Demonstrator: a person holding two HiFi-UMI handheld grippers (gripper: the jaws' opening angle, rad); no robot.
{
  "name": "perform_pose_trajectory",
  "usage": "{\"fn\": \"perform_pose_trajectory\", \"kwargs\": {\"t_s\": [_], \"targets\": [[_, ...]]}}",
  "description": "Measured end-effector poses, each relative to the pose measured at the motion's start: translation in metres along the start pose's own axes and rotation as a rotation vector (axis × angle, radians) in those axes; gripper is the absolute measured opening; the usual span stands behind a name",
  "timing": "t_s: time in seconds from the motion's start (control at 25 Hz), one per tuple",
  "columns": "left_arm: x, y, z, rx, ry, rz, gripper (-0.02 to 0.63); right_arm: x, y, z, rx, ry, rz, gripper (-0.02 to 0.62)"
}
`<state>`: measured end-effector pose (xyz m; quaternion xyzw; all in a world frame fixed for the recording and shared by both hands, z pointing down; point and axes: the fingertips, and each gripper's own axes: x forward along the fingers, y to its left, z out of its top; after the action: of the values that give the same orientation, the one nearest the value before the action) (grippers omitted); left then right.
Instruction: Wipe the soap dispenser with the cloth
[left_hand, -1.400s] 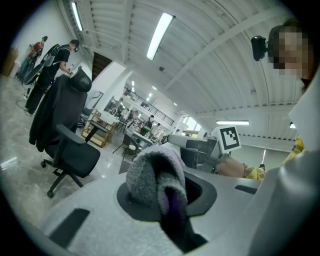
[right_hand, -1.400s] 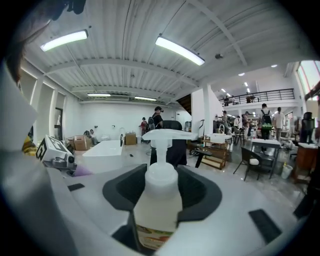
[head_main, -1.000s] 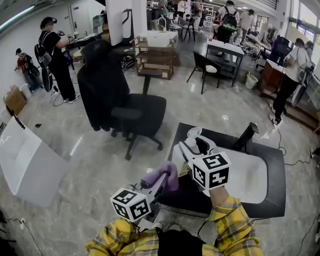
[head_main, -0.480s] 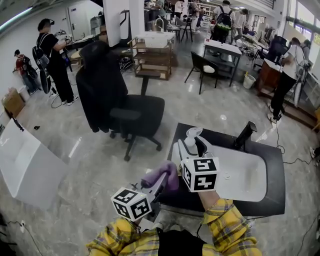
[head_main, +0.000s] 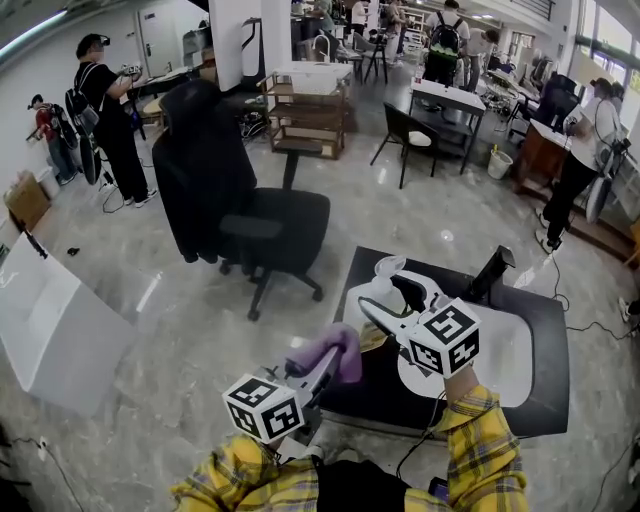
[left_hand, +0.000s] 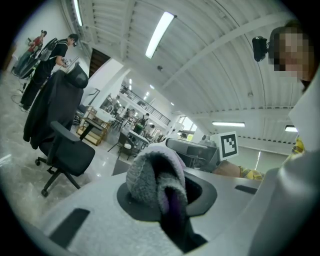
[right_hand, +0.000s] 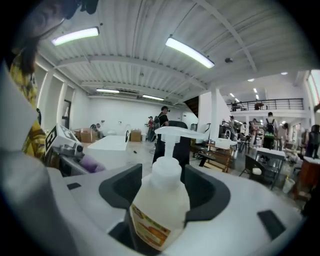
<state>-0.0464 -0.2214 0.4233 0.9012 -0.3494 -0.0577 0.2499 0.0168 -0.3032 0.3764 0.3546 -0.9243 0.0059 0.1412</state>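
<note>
My left gripper had its fingers pinched on the purple-grey cloth, bunched at their tips. Further right, my right gripper was spreading its 2 fingers, the soap dispenser leaning between them, by the left end of the counter's white sink.

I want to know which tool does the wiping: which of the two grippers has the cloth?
The left gripper: a purple cloth is bunched between its jaws. The right gripper has the soap dispenser between its opening jaws instead.
</note>
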Motion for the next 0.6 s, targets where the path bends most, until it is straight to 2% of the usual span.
{"fn": "perform_pose_trajectory", "kwargs": {"t_s": [0.08,0.28,0.36,0.48,0.6], "targets": [[0.0009,-0.0036,-0.0009,0.002,0.001,-0.003,0.049,-0.0073,-0.0011,-0.0007,-0.049,0.005,0.067,0.244],[0.0067,-0.0035,-0.0026,0.004,0.006,-0.003,0.05,-0.0094,-0.0035,-0.0012,-0.079,-0.016,0.257,0.242],[0.0067,-0.0037,-0.0031,0.007,0.009,-0.003,0.049,-0.0079,-0.0028,-0.0012,-0.066,-0.031,0.31,0.195],[0.0047,-0.0044,-0.0042,0.009,0.009,0.002,0.049,-0.0098,-0.0022,0.0001,-0.004,-0.055,0.321,0.167],[0.0041,-0.0023,-0.0047,0.007,0.008,0.014,0.049,-0.0115,-0.0021,0.0008,0.011,-0.072,0.273,0.166]]}}
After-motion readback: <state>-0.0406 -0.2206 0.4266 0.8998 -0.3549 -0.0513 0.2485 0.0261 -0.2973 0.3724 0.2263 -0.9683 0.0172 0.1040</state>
